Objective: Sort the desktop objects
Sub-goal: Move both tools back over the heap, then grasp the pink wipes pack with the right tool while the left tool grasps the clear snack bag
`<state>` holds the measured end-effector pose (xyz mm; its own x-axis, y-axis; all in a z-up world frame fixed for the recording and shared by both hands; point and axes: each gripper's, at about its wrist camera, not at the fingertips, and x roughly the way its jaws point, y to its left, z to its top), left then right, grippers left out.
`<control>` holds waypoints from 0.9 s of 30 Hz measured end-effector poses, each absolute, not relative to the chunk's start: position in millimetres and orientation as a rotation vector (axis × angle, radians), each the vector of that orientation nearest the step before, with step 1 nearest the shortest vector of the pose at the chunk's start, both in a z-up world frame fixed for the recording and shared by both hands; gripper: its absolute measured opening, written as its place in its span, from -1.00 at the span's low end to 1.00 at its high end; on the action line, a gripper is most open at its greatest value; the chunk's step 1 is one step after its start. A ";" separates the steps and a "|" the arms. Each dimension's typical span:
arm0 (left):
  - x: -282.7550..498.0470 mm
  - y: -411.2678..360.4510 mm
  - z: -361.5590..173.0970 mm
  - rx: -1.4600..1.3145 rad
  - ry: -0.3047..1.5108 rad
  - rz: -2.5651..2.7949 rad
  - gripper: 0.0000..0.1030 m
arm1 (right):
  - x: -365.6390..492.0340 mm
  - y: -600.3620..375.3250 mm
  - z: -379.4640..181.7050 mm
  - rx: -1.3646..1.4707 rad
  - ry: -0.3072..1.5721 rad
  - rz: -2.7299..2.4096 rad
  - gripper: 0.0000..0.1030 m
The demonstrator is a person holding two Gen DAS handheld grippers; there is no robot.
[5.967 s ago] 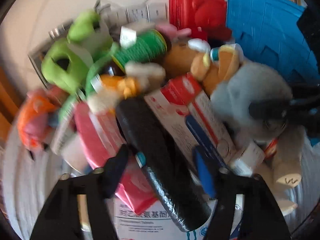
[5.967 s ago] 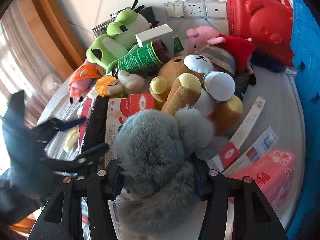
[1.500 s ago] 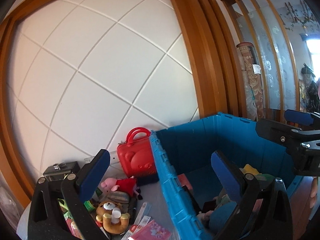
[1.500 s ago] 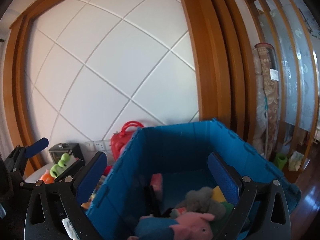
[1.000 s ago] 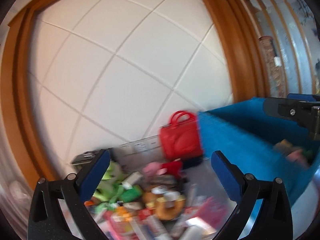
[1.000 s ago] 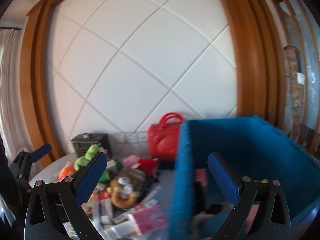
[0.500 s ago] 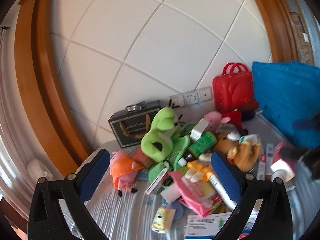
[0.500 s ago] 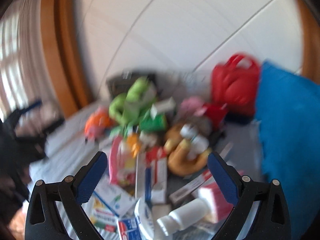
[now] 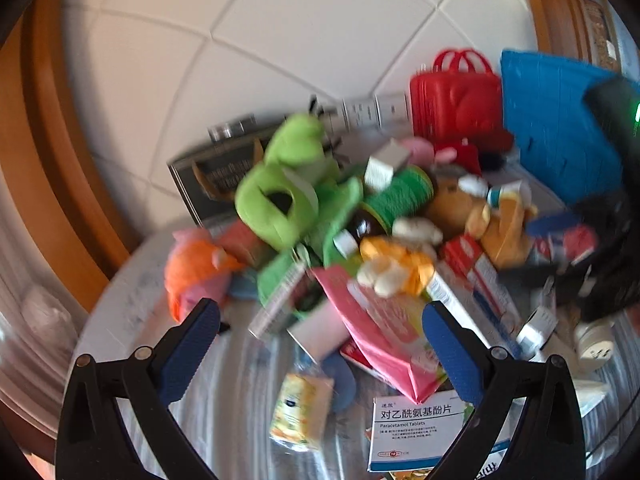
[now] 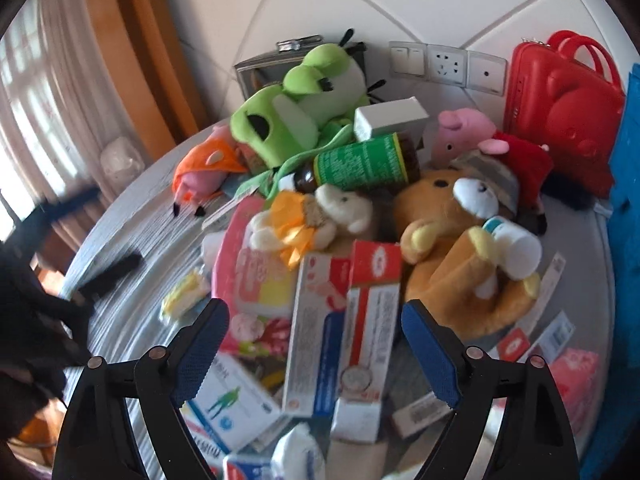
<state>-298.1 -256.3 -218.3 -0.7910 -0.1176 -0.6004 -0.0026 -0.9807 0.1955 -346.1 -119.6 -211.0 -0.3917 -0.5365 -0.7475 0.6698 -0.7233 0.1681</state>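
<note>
A pile of toys and boxes lies on a round table (image 10: 132,240). My left gripper (image 9: 320,344) is open and empty above a pink packet (image 9: 384,332) and a Paracetamol box (image 9: 416,428). My right gripper (image 10: 316,336) is open and empty above two red-and-white medicine boxes (image 10: 344,320). A green plush (image 10: 296,112), a green-labelled bottle (image 10: 360,164), a brown bear plush (image 10: 452,240), a small orange-dressed plush (image 10: 316,216) and a pink pig plush (image 10: 464,128) lie in the pile. The blue bin (image 9: 552,128) stands at the right.
A red case (image 10: 560,100) stands by the wall sockets (image 10: 444,64). A dark metal box (image 9: 216,176) sits behind the green plush. An orange-and-pink plush (image 10: 204,168) lies at the left. The left gripper shows blurred at the left edge of the right wrist view (image 10: 60,272).
Both grippers released their objects into the blue bin, swung back left and dropped over the pile on the table. Both are open and empty.
</note>
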 end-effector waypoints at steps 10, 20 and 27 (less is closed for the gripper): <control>-301.7 -294.6 -229.8 1.002 -0.241 -2.864 0.99 | -350.2 -181.7 -229.1 1.058 0.330 -1.939 0.72; -277.1 -344.6 -241.6 1.017 -0.233 -2.744 0.97 | -343.8 -264.2 -288.9 1.172 0.662 -2.001 0.73; -295.3 -322.2 -284.6 1.252 -0.333 -2.884 0.94 | -357.3 -264.5 -297.6 1.132 0.769 -2.100 -0.15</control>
<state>-295.3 -322.2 -284.6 -0.6863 -0.0647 -0.7245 -0.1020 -0.9776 0.1839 -357.3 -264.5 -297.6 -0.4370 -0.2472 -0.8648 0.7471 -0.6352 -0.1959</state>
